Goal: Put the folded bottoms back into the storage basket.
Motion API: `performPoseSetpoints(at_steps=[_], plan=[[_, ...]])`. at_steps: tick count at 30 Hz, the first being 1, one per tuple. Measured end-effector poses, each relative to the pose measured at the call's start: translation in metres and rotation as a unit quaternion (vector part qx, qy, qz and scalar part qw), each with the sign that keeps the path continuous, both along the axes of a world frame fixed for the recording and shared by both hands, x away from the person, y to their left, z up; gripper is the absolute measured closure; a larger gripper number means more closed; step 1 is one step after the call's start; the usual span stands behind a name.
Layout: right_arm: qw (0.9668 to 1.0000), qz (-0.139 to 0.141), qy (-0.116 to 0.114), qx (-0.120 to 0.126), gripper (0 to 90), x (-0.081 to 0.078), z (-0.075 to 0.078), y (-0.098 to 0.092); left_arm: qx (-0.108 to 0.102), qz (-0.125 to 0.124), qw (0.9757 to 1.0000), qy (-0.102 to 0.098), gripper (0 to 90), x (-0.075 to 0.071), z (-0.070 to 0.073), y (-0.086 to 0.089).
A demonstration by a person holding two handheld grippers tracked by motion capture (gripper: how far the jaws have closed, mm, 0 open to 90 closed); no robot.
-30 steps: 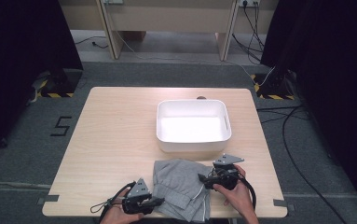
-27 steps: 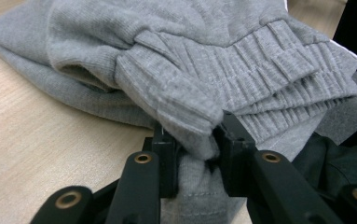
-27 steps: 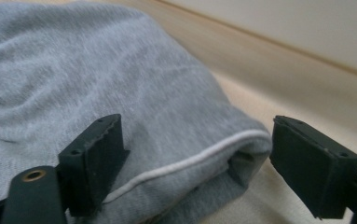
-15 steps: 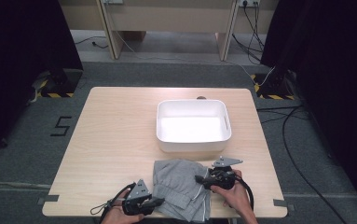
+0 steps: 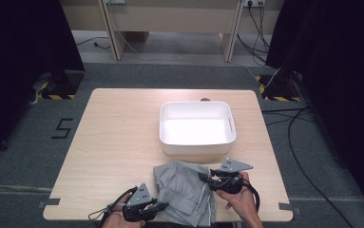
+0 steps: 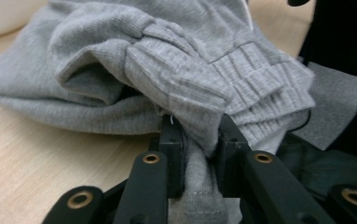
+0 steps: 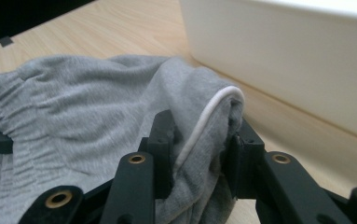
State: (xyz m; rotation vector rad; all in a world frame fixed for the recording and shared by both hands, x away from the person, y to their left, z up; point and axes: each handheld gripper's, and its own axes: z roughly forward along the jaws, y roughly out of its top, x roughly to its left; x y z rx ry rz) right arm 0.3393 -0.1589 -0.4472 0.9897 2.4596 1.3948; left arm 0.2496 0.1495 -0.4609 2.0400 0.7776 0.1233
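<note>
A crumpled grey garment [image 5: 184,190] lies at the table's near edge, just in front of the white bin [image 5: 196,127]. My left gripper [image 5: 163,206] is shut on the garment's ribbed edge [image 6: 199,135] at its near left side. My right gripper [image 5: 203,177] has just been closing and now pinches a fold of the grey cloth with a white cord [image 7: 199,135] at the garment's right side. In the right gripper view the bin wall [image 7: 306,51] stands close behind the fold.
The white bin has nothing in it and sits mid-table, slightly right. Bare wooden table [image 5: 113,142] stretches to the left and far side. Cables [image 5: 308,156] run over the floor at the right.
My right gripper's jaws went from open to shut on the garment's right fold and shifted slightly left. The left gripper stayed in place on the cloth.
</note>
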Motion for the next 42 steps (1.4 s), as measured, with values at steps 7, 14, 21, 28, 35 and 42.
performPoseSetpoints(at_steps=[7,14,21,28,35,42], plan=[[0.9998,0.004,-0.019,0.002,68.1,-0.005,0.016,-0.002,-0.004,-0.01,0.9999,-0.01,76.3,0.0,0.011,-0.004],[0.999,0.009,-0.044,0.005,68.4,-0.003,0.034,-0.001,-0.012,-0.015,0.9996,-0.02,76.3,0.006,0.029,-0.009],[0.998,0.011,-0.063,0.004,68.6,0.001,0.051,-0.002,-0.019,-0.018,0.9993,-0.029,76.4,0.013,0.047,-0.006],[0.9965,0.019,-0.08,0.016,68.6,0.008,0.075,-0.001,-0.026,-0.02,0.9986,-0.042,76.4,0.019,0.071,-0.003],[0.9961,0.023,-0.083,0.019,68.6,0.018,0.095,-0.002,-0.022,-0.024,0.9984,-0.046,76.4,0.031,0.089,-0.002],[0.9962,0.024,-0.082,0.017,68.6,0.03,0.112,-0.003,-0.018,-0.027,0.9979,-0.057,76.4,0.041,0.105,-0.003]])
